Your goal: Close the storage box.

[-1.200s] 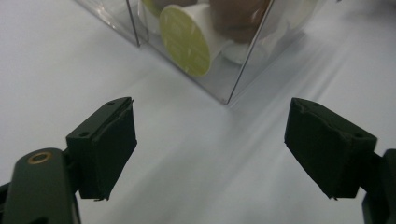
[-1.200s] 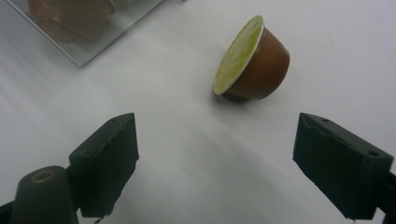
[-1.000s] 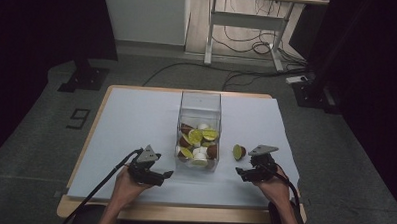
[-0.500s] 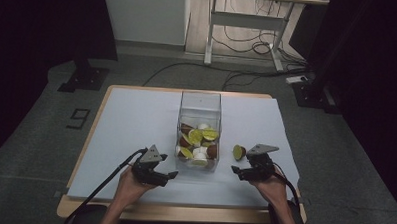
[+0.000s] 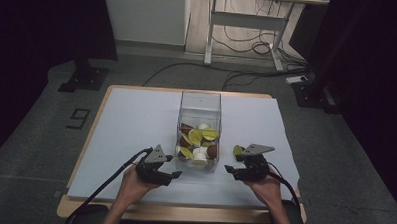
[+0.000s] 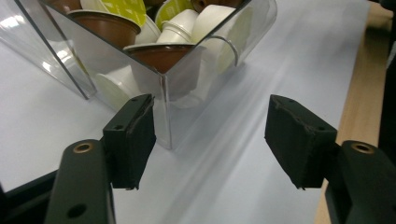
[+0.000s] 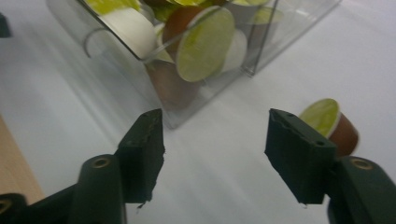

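Observation:
A clear plastic box (image 5: 200, 108) stands mid-table with several coffee capsules (image 5: 198, 142) in it, brown, white and green-lidded. One brown capsule with a green lid (image 5: 237, 150) lies loose on the sheet right of the box. My left gripper (image 5: 173, 174) is open just left of the box's near corner (image 6: 164, 93), nothing between its jaws. My right gripper (image 5: 229, 169) is open near the box's front right, beside the loose capsule (image 7: 329, 122). In the right gripper view the box (image 7: 196, 51) lies ahead and the jaws of that gripper (image 7: 210, 149) hold nothing.
A white sheet (image 5: 136, 120) covers the wooden table (image 5: 183, 214), bare to the left and behind the box. Cables trail from both grippers over the near edge. A desk frame and floor cables (image 5: 249, 43) lie beyond the table.
Both grippers have edged inward toward the box, the left one rightward and the right one leftward. The jaws stay open; the capsules have not moved.

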Tool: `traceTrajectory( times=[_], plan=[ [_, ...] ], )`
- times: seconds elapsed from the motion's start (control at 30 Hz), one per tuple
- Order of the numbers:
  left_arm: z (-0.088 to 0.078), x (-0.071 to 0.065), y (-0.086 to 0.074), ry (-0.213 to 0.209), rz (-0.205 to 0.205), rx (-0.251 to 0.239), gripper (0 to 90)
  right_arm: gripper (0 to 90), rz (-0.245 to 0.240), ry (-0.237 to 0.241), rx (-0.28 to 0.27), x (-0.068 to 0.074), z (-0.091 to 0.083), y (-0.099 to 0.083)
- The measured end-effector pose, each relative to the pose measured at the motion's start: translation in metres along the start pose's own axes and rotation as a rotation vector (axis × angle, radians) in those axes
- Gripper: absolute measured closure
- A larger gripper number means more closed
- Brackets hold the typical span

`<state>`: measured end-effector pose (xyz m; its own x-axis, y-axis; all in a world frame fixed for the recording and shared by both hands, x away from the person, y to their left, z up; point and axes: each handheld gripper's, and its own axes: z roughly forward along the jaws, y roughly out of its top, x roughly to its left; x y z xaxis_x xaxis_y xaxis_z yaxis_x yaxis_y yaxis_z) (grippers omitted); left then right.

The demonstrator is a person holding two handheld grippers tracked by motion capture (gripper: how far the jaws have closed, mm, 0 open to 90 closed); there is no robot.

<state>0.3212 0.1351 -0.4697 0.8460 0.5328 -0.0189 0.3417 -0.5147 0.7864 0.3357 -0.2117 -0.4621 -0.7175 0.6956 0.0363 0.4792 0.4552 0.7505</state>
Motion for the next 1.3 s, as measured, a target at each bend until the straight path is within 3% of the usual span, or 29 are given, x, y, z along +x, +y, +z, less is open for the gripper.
traceTrajectory(
  times=[0.63, 0.9, 1.3],
  plan=[
    [0.006, 0.011, 0.002, 0.051, -0.007, 0.002, 56.7, 65.3, -0.045, 0.08, 0.004, 0.016, 0.013, 0.014],
    [0.007, 0.013, 0.002, 0.06, -0.011, 0.002, 62.7, 73.8, -0.061, 0.076, -0.007, 0.019, 0.015, 0.018],
    [0.013, 0.019, 0.004, 0.061, -0.014, -0.001, 67.8, 73.8, -0.066, 0.04, -0.005, 0.015, 0.018, 0.021]
  ],
)
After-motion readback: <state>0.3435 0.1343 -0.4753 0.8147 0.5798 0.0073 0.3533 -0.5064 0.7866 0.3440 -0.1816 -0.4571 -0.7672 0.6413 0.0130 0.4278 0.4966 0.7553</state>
